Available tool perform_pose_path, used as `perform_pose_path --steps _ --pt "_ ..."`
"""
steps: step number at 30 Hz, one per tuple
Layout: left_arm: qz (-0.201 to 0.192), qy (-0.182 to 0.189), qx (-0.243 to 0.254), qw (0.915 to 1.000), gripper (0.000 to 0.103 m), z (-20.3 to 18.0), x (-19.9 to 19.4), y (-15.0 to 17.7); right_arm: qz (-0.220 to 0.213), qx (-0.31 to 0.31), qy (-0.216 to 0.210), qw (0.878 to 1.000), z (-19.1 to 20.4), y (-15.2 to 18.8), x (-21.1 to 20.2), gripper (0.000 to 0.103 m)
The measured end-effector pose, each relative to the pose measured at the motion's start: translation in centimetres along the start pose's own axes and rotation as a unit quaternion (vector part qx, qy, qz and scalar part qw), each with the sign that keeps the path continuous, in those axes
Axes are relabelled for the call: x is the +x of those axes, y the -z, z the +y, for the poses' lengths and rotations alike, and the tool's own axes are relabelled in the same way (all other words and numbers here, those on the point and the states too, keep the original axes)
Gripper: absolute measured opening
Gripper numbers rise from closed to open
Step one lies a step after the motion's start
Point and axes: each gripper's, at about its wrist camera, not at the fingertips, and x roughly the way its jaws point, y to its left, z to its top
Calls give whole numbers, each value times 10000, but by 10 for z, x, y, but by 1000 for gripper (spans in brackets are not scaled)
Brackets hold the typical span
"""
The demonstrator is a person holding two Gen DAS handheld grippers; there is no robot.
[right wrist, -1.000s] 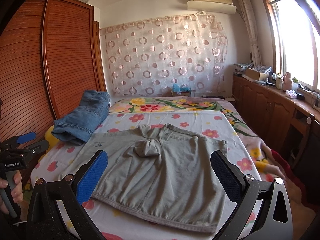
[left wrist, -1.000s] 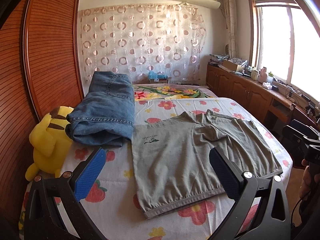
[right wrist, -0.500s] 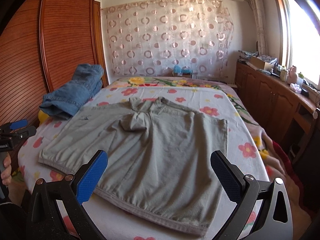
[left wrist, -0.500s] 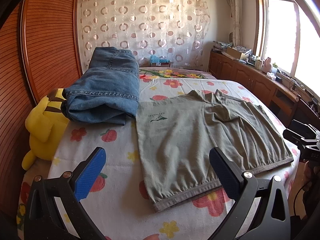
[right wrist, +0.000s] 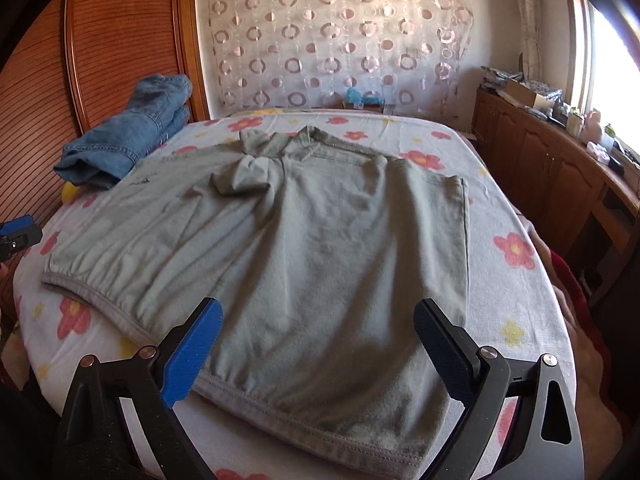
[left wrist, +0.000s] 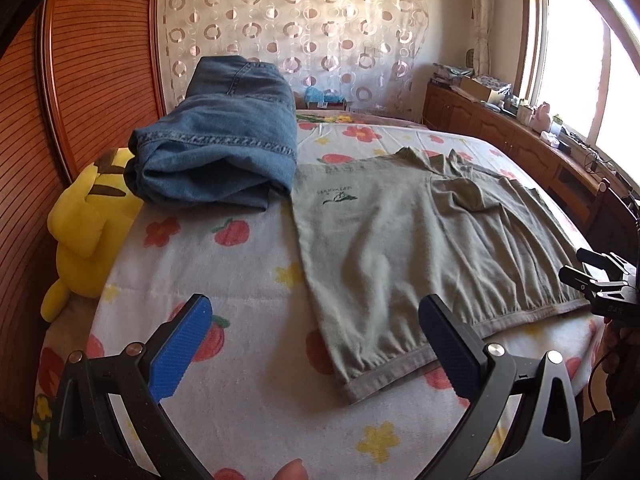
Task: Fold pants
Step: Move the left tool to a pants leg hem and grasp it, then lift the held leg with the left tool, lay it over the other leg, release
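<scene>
Grey-green shorts (right wrist: pixel 304 248) lie spread flat along the bed's (right wrist: pixel 516 288) near edge, no fold made yet. Both the left gripper (left wrist: pixel 316 344) and right gripper (right wrist: pixel 316 344) hover wide open, holding nothing, the right's jaws just narrowing slightly. Folded jeans (left wrist: pixel 224 152) sit at the far left corner.

Two pairs of pants: grey shorts (right wrist: pixel 304 232), folded jeans (left wrist: pixel 224 148); one plush toy (left wrist: pixel 86 224).

Two wide-angle views, each from a handheld gripper, look forward and down across a bed covered by a white flower-print sheet (left wrist: pixel 248 272) toward a circle-patterned curtain (right wrist: pixel 340 40). The left view sits near the bed's left foot corner; the right sits close above the hem of grey-green cotton shorts (right wrist: pixel 320 240). Both share the shorts and folded blue denim jeans (left wrist: pixel 224 148).
</scene>
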Motion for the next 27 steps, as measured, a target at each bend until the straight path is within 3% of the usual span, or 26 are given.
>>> perform_pose_path --steps 8,14,22,27 --pt "182 197 -84 9996 103 12 0 16 51 -179 171 9997 4 10 -22 97" --pt "311 494 -68 9983 82 12 -2 23 -35 -195 135 9997 3 17 -42 97" --pt "461 968 -42 9942 39 3 -5 31 -166 -201 127 9996 0 30 -52 97" --pt "491 919 -16 9946 34 2 1 34 -163 -201 118 9996 -2 32 -54 97"
